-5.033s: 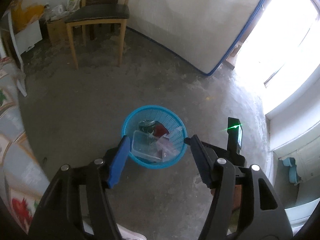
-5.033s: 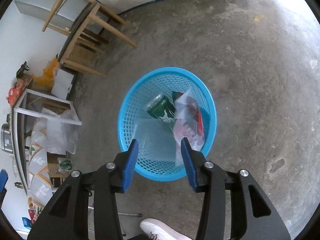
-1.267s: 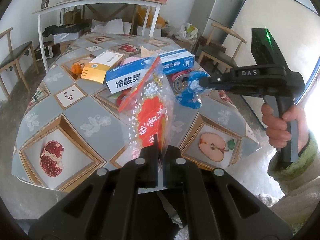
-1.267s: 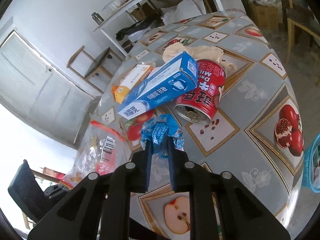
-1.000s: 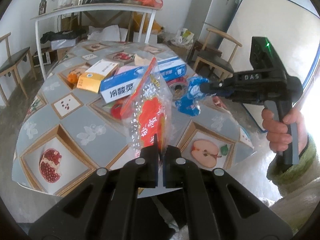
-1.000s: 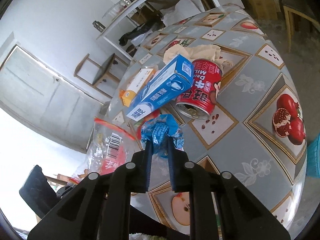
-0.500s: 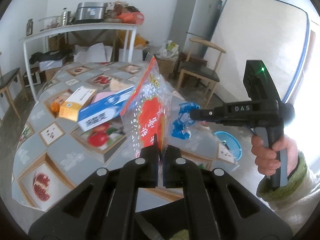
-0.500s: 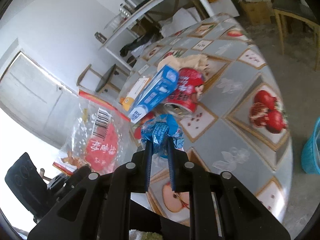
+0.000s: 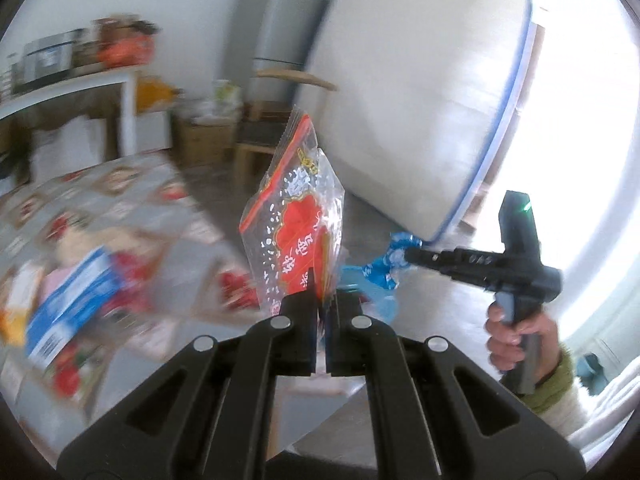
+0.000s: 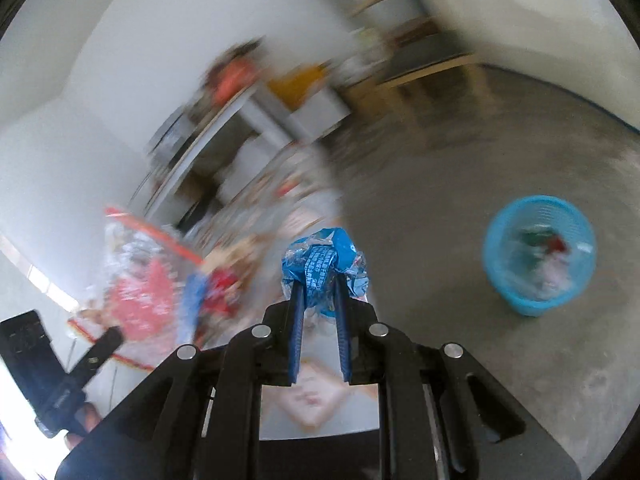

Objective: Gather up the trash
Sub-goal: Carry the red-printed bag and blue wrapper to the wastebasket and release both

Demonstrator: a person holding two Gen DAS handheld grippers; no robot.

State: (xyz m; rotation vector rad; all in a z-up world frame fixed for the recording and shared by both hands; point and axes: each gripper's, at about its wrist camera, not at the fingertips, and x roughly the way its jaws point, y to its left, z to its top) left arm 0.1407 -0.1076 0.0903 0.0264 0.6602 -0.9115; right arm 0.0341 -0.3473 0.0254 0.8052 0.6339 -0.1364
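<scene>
Both loads to be carried over the blue basket (image 10: 538,254) on the floor before release: left gripper (image 9: 320,304) clamped on the red-printed clear bag (image 9: 298,228), right gripper (image 10: 319,300) pinched narrow on the crumpled blue wrapper (image 10: 324,264), both well short of the basket.

Black claw (image 9: 320,300), olive-green sleeve (image 9: 554,380)
</scene>
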